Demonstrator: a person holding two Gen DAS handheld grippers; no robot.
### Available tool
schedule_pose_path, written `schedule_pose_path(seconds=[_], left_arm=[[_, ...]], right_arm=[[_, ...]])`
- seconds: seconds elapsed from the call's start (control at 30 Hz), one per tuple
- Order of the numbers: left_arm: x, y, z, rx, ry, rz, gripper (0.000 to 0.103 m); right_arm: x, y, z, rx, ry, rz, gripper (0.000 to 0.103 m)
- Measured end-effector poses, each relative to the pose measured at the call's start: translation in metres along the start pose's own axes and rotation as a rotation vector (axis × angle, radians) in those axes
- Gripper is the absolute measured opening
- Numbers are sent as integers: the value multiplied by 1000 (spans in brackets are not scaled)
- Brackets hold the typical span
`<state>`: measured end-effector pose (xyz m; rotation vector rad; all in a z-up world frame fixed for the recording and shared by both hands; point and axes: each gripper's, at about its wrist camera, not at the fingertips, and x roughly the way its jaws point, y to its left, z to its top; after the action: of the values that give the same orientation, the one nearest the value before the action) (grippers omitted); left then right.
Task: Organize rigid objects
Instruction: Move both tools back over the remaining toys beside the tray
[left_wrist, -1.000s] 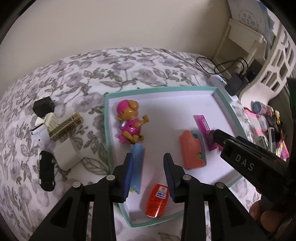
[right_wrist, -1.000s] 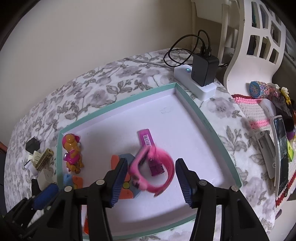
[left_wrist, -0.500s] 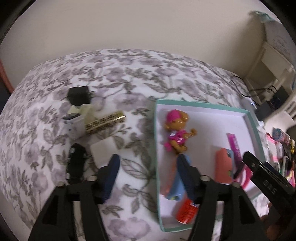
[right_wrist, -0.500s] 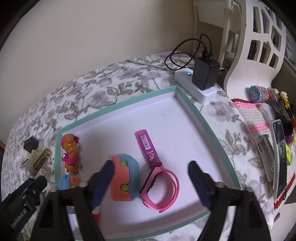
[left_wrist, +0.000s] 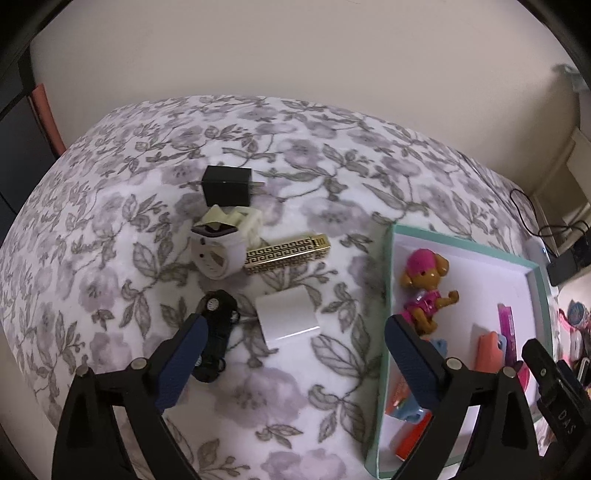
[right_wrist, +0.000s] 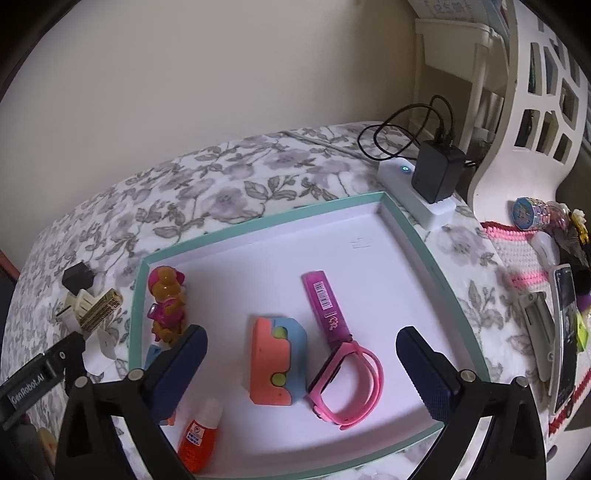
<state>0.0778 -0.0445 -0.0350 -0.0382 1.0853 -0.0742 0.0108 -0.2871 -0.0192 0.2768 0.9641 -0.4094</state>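
Left claw (left_wrist: 291, 363): jaws wide and opening, nothing between the pads. It hangs over the floral-cloth counter (left_wrist: 258, 155), outside the tray. Below and between its fingers lie a white cube charger (left_wrist: 288, 320) and, touching the left finger's tip in the picture, a black toy car (left_wrist: 216, 334). Just beyond these sit a white plug adapter (left_wrist: 214, 256) and a gold patterned bar (left_wrist: 286, 253), the bar's end against the adapter. A cream plug (left_wrist: 240, 219) rests behind the adapter. A black charger block (left_wrist: 227, 186) lies farthest, near the cream plug.

Right claw (right_wrist: 301, 356): jaws wide and opening, pads clear of every object. It hangs over the teal-rimmed tray (right_wrist: 436, 266). Tray contents, near to far:
- Orange bottle (right_wrist: 199, 439) with white cap, lying at the near edge beside the left finger.
- Pink watch (right_wrist: 347, 384), resting on the tray floor between the fingers, strap looped.
- Orange-and-blue block toy (right_wrist: 279, 360), just left of the watch.
- Magenta barcoded bar (right_wrist: 327, 306), its near end touching the watch.
- Dog figure (right_wrist: 166, 304) in pink, at the tray's left wall.

Beyond the tray's far right corner, a white power strip (right_wrist: 410, 188) carries a black adapter (right_wrist: 437, 171) with a looped cable.
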Motion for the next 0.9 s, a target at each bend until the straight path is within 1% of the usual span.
schedule_pose_path(seconds=[0.23,0.33,0.6,0.7,0.9], left_arm=[[2,14,4,-52,5,-2,97],[1,20,6,-76,-3,2,97],[0,43,11,-136,-17,13,97],[-2,53,14,-163,-24,6,97],[-5,68,19,-183,-47,41,97]], right_arm=[[-2,6,-1,-19,-3,11,103],[-4,14,-2,-49,-8,15,103],[-11,44,-8,-135,-16,77,103],[-12,55,-11,-156,-11,111,103],[-13,71,-16,-188,-6,145,103]])
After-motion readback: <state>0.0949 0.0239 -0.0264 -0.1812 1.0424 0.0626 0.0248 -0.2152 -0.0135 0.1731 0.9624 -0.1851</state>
